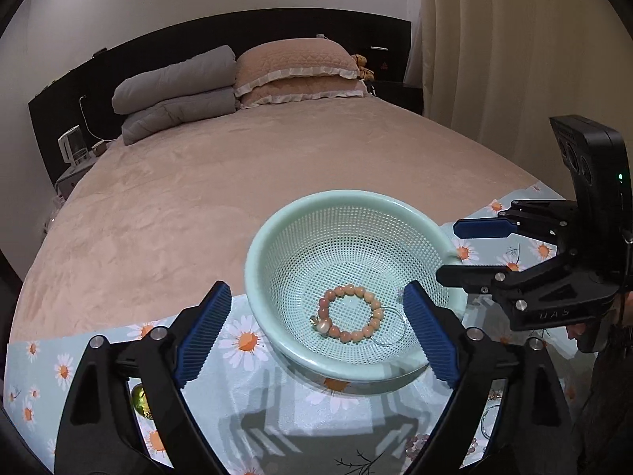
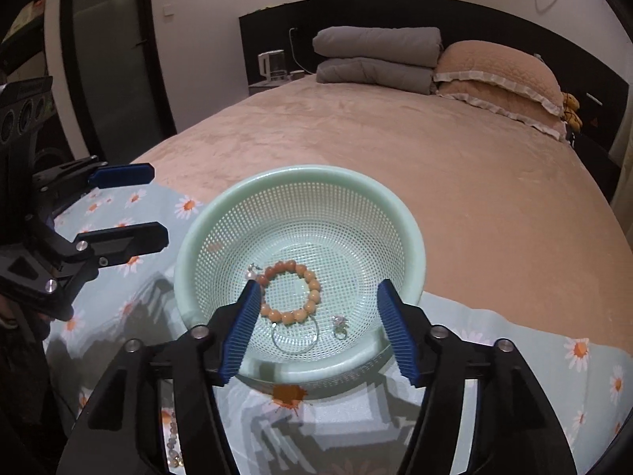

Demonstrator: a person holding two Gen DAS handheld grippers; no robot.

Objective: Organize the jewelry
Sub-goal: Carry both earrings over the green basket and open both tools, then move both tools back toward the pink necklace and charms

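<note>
A pale green mesh basket [image 1: 277, 237] [image 2: 411, 237] stands on a daisy-print cloth on the bed. In it lie an orange bead bracelet [image 1: 350, 312] [image 2: 292, 293], a thin silver hoop [image 2: 294, 336] [image 1: 389, 326] and a small silver ring [image 2: 340, 326]. My left gripper [image 1: 318, 332] is open and empty, above the basket's near rim; it also shows at the left in the right wrist view [image 2: 158, 204]. My right gripper [image 2: 318, 326] is open and empty over the basket's near side; it also shows at the right in the left wrist view [image 1: 445, 249].
The daisy cloth [image 1: 245, 396] [image 2: 514, 376] covers the near end of a tan bed [image 1: 237, 182]. A green bead [image 1: 139, 396], pale beads [image 1: 415, 443] and beads [image 2: 172, 435] lie on the cloth under the grippers. Pillows and folded grey quilts [image 2: 376, 59] sit at the headboard.
</note>
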